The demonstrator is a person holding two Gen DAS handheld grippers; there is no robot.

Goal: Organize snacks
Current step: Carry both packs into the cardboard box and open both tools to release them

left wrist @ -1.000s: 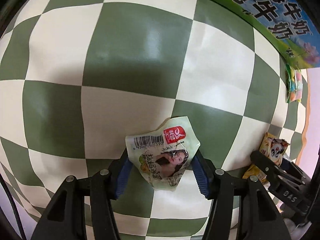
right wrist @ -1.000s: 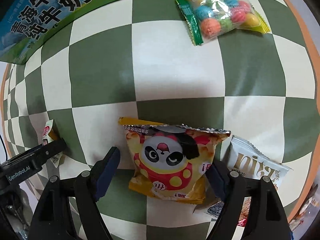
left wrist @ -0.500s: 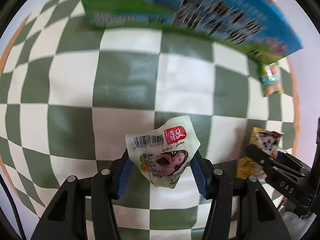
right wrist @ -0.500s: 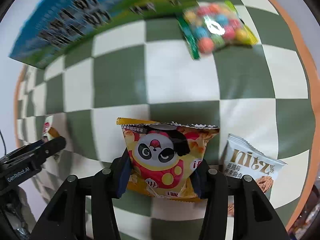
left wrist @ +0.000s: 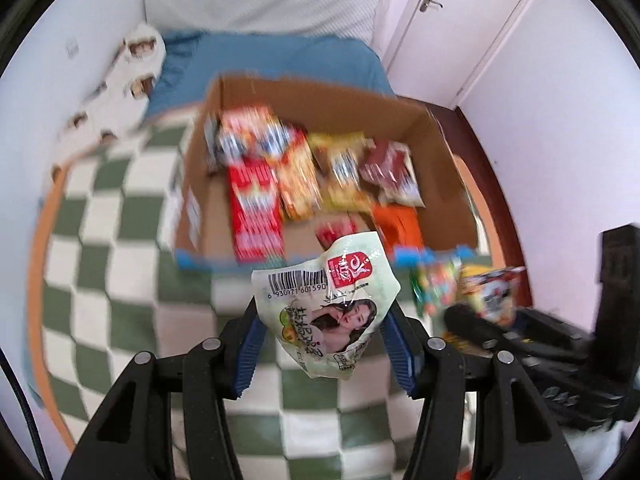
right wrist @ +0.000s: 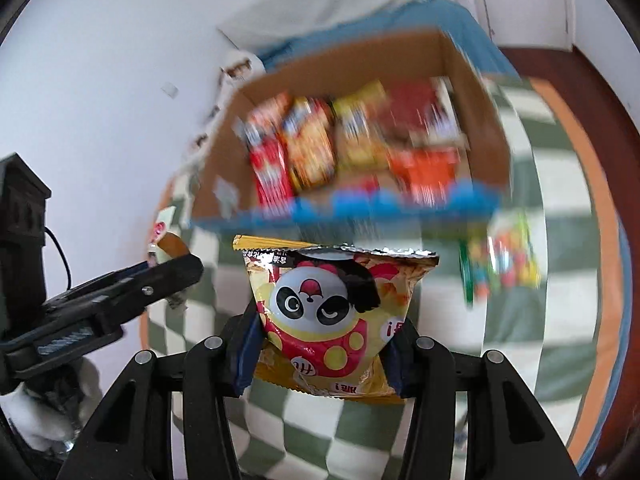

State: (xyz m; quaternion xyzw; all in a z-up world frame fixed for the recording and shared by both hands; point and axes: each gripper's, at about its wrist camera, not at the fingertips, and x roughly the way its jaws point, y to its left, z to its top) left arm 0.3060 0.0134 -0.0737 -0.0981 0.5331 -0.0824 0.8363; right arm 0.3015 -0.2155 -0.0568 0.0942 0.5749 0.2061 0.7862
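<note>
- Left tongs (left wrist: 324, 334) are clamped on a pale green packet (left wrist: 326, 304); its barcode end points up and away, long axis running roughly along the fingers, slightly tilted.
- Right tongs (right wrist: 324, 346) have just been closing and now pinch a panda bag (right wrist: 334, 312) by its lower sides; its crimped top edge lies level across, farthest from the fingers.
- Both snacks hang clear above the checked cloth (left wrist: 104, 280), short of the open box (left wrist: 444, 160); the box already holds blurred packs in rows.
- To do this step well, my judgement: carry each over the near rim, find a bare patch, lower before letting go; keep the two tongs apart.
- A candy bag (right wrist: 500, 258) lies on the cloth just before the box.
</note>
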